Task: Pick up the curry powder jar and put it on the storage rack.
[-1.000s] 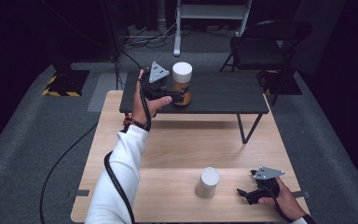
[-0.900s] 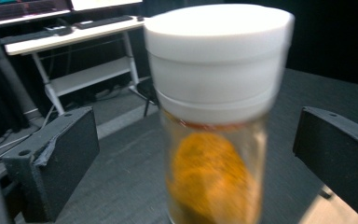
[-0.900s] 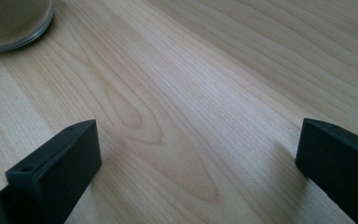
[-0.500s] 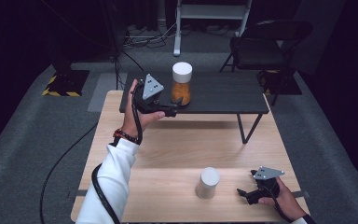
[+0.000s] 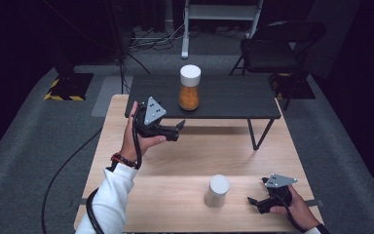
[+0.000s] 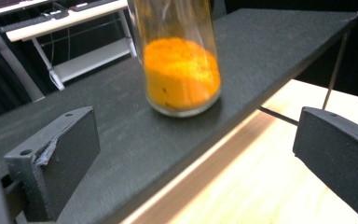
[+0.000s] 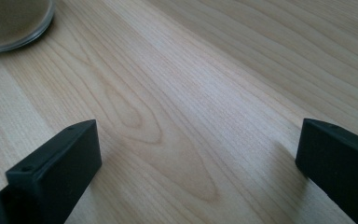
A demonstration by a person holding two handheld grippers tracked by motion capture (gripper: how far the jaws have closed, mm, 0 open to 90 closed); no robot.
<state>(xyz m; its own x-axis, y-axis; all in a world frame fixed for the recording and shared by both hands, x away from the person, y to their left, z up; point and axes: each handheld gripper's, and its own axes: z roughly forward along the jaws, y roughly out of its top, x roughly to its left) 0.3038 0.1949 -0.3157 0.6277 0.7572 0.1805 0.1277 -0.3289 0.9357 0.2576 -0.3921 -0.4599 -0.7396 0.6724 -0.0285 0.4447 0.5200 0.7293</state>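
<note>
The left hand-held gripper (image 5: 179, 127) hangs in the air with its jaws spread wide and nothing between them, just in front of the low black shelf (image 5: 233, 100) that stands on the far part of the desk (image 5: 175, 161). The jar of orange powder (image 5: 189, 87) stands upright on that shelf, near its front edge, apart from the jaws; in the left gripper view the jar (image 6: 179, 60) sits beyond the gap between them and somewhat to the left of its middle. The right hand-held gripper (image 5: 253, 202) rests low at the near right of the desk, jaws also spread and empty, just right of a second jar with a white lid (image 5: 217, 190). The main risk seems to lie with the tall, narrow jar on the shelf: a sideways brush from one open jaw, or from the trailing cable, could probably tip it or push it off the front edge. The second jar is likewise close enough to the right gripper that a careless sweep might knock it over.
</note>
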